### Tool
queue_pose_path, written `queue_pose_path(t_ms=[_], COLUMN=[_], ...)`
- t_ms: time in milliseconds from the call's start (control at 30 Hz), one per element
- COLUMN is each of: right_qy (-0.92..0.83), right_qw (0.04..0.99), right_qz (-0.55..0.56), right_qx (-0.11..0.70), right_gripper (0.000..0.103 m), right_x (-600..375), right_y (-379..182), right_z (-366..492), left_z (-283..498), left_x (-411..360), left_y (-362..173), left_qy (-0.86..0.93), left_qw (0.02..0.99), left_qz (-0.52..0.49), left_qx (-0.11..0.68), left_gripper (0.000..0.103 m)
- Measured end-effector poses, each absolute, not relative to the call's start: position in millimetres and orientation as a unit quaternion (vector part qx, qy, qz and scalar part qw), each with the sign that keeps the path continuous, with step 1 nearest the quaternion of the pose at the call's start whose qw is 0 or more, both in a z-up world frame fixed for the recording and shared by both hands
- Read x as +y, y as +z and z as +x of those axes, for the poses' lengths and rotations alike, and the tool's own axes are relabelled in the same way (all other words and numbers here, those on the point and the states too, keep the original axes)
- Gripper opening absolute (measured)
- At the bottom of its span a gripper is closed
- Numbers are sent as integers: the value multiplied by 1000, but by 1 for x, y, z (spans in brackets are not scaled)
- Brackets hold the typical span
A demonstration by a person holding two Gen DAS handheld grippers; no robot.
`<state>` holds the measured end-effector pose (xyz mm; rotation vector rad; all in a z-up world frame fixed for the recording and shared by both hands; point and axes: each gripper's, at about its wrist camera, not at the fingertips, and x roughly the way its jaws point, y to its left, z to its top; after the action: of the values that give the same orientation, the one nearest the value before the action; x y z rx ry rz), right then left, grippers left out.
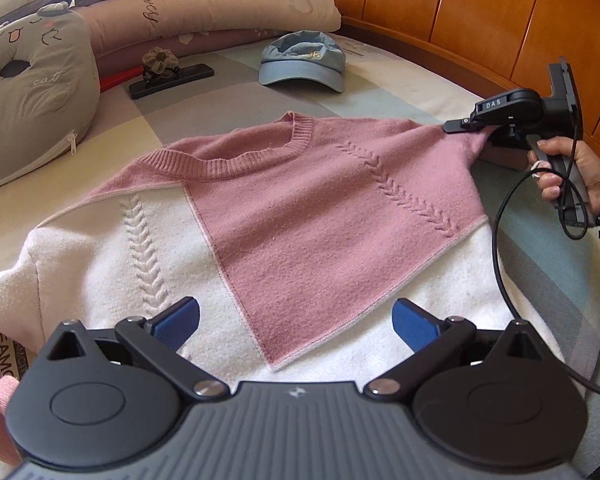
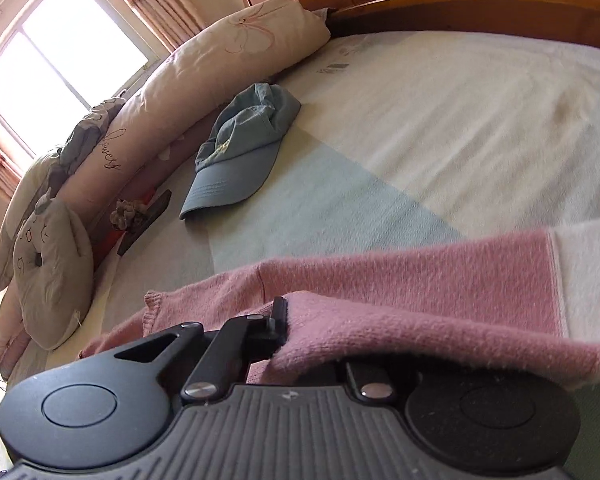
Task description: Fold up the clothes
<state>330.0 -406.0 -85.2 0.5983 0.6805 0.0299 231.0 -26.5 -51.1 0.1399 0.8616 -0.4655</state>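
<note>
- The sweater [image 1: 300,216], pink and white, lies front-up and spread across the bed [image 1: 400,76], neck toward the headboard and hem toward the camera of the left gripper.
- Its body is flat and unfolded. No crease or doubled layer shows across the chest, so I judge the folding to be at its very start.
- The right gripper [image 1: 466,128] has its jaws clenched on the pink shoulder or sleeve edge at the sweater's right side. In the right wrist view the knit is pinched between the jaws and drapes over the right gripper [image 2: 284,320].
- That corner is raised a little off the bed, and the cloth runs taut from it toward the collar.
- The hand [image 1: 572,172] holding the right gripper sits just beyond the sweater's edge.
- The left gripper [image 1: 296,320] hovers above the white lower part with its jaws released and wide apart. Nothing is between them.
- The sleeve at the left edge trails off toward the frame's lower left, not yet tucked in.
- Left to do, as I judge it: bring the held side over the chest, do the same on the other side, then fold hem to collar.
- A cap [image 1: 302,64] and pillows [image 1: 204,4] lie well apart from the sweater, toward the head of the bed.
</note>
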Motion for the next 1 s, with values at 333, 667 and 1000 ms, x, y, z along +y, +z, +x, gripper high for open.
queue_pose_path(t_ms=[333,667,1000], right_qy=[-1,42,-11], right_qw=[917,860,833], right_qz=[238,319,431], right_qx=[321,397,347], right_gripper=[8,41,70], right_x=[-415,-435,-506], right_y=[-62,-92,-106], right_z=[378,320,248], left_z=[235,237,234], left_x=[-27,-27,-35], left_y=[-51,-53,-53], left_qy=[-227,-234,-243], left_qw=[879,877,876], left_qz=[70,72,78], left_qx=[413,414,410], left_gripper=[102,102,102])
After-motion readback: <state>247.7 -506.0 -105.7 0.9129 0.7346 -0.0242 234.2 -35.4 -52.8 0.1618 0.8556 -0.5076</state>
